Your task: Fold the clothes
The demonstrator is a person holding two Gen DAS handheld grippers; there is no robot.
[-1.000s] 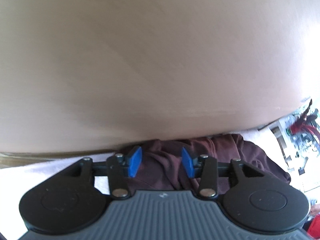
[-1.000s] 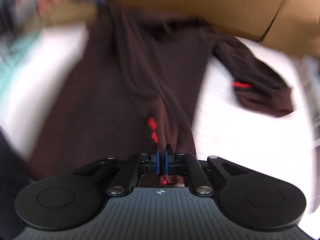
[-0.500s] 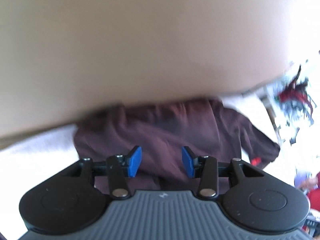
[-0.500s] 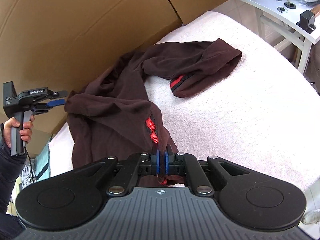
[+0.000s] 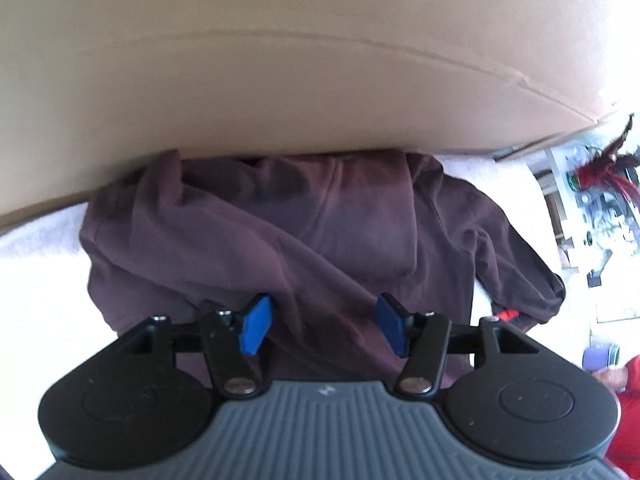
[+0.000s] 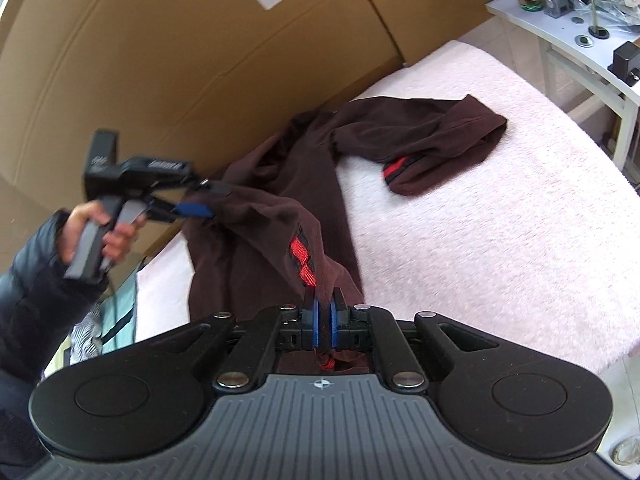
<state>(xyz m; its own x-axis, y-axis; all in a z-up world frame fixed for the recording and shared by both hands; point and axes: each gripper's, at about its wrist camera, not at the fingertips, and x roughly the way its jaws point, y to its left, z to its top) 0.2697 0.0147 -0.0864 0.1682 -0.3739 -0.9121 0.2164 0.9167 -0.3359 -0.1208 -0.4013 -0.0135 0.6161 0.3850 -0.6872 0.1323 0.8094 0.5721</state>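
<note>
Right gripper [image 6: 324, 322] clenched on maroon sweatshirt [image 6: 280, 184] cuff; left gripper [image 5: 322, 324] opening, empty, over body cloth stretching toward 12 o'clock.

Cardboard wall [image 6: 168, 60] blocks the whole far side, 9 to 1 o'clock in right wrist view; the maroon garment [image 6: 288, 184] butts right up against it, no gap there. In left wrist view the cardboard fills 10 to 2 o'clock. White towel surface [image 6: 500, 216] is bare from 1 to 4 o'clock beyond the folded-over sleeve [image 6: 436, 140], open approach. White side table [image 6: 560, 32] with clutter stands at 2 o'clock, past the towel's edge. Left gripper [image 6: 200, 202] and the hand [image 6: 100, 236] occupy 9 o'clock.
</note>
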